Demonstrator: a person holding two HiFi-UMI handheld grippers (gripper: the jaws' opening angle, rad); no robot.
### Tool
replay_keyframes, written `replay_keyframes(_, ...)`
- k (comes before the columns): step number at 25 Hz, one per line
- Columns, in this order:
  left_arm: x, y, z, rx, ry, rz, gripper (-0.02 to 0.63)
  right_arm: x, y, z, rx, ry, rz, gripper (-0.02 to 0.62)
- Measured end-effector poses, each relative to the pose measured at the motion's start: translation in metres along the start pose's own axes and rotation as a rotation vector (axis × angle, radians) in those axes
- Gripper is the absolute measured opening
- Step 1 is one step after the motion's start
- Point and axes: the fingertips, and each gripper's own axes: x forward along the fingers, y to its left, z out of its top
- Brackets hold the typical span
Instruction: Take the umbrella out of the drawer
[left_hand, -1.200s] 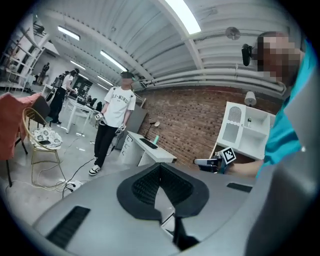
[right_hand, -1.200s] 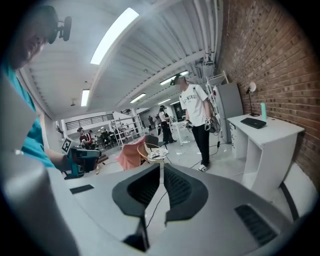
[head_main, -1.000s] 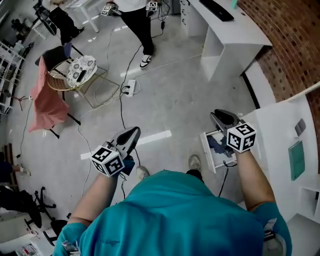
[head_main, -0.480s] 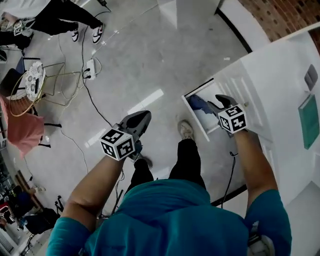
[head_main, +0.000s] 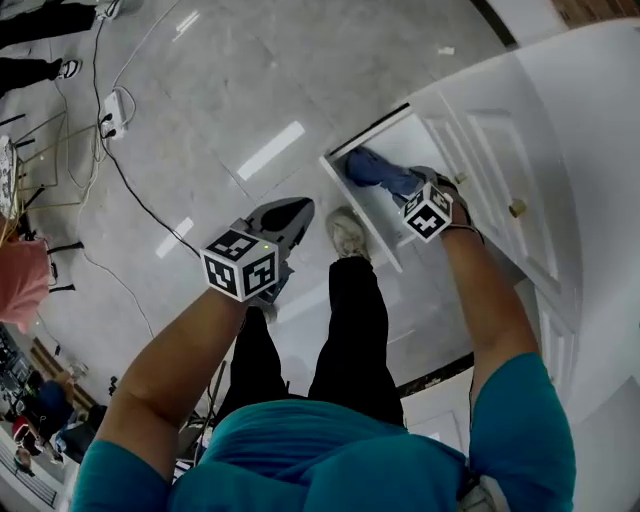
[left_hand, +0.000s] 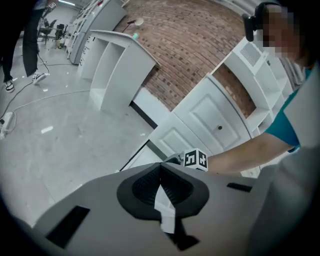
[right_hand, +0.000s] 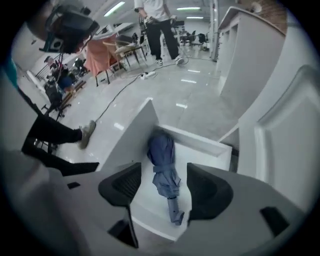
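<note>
Found the umbrella (right_hand: 164, 165) folded and strapped in the open drawer (right_hand: 202, 143). In the right gripper view, lay lengthwise with the cloth bundle toward 12 o'clock and the short handle toward 6 o'clock. Held the right hand-held gripper (right_hand: 162, 187) above it, pointing steeply down. Had its jaws just opened wide, with the umbrella seen between them below, not touched.

Had the left hand-held gripper (left_hand: 161, 186) closed and empty, over the floor at 9 o'clock of the drawer in the head view.

Judged the umbrella light, soft in the cloth part, stiff only along the shaft, and probably a little slippery. Thought it better to take hold at the strapped middle or near the handle.

Noted the drawer walls close at 3 and 9 o'clock of the umbrella. Noted also the cabinet front (head_main: 500, 140) at 3 o'clock of the drawer and the person's shoe (head_main: 347, 235) at about 8 o'clock. Judged the open room to be mostly straight up.
</note>
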Motion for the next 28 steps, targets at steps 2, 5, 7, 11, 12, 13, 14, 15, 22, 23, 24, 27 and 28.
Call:
replay_keyframes(2,0.025,0.008,-0.013,0.021,0.033,-0.013,0.012,0.037,-0.003,-0.013,-0.060,0.047,-0.001,0.268)
replay_keyframes(5,0.053,0.016,-0.032,0.057,0.077,-0.026,0.012,0.084,0.004,-0.033,-0.127,0.103,0.018,0.276)
replay_keyframes(7,0.070,0.022,-0.038,0.063,0.083,-0.032,0.012,0.112,0.003,-0.045,-0.182,0.144,0.005,0.282)
replay_keyframes(11,0.101,0.027,-0.048,0.062,0.086,-0.064,0.012,0.156,-0.011,-0.062,-0.229,0.216,-0.068,0.296)
replay_keyframes(12,0.107,0.028,-0.051,0.066,0.087,-0.072,0.012,0.164,-0.011,-0.065,-0.233,0.233,-0.074,0.296)
replay_keyframes(13,0.111,0.028,-0.053,0.065,0.087,-0.077,0.012,0.173,-0.010,-0.068,-0.237,0.251,-0.069,0.296)
replay_keyframes(14,0.114,0.029,-0.055,0.060,0.085,-0.080,0.012,0.181,-0.007,-0.070,-0.240,0.269,-0.054,0.296)
replay_keyframes(15,0.117,0.030,-0.057,0.050,0.082,-0.081,0.012,0.188,-0.003,-0.072,-0.245,0.289,-0.037,0.295)
replay_keyframes(22,0.102,0.038,-0.072,-0.024,0.059,-0.059,0.012,0.183,-0.007,-0.070,-0.203,0.312,-0.034,0.271)
replay_keyframes(23,0.095,0.039,-0.074,-0.030,0.057,-0.052,0.012,0.177,-0.006,-0.072,-0.181,0.314,-0.037,0.268)
replay_keyframes(24,0.088,0.039,-0.075,-0.035,0.054,-0.044,0.012,0.169,-0.005,-0.072,-0.162,0.312,-0.042,0.265)
replay_keyframes(27,0.062,0.040,-0.072,-0.053,0.033,-0.023,0.013,0.139,0.003,-0.061,-0.125,0.279,-0.051,0.262)
replay_keyframes(28,0.052,0.038,-0.069,-0.059,0.022,-0.018,0.012,0.128,0.006,-0.055,-0.108,0.266,-0.049,0.262)
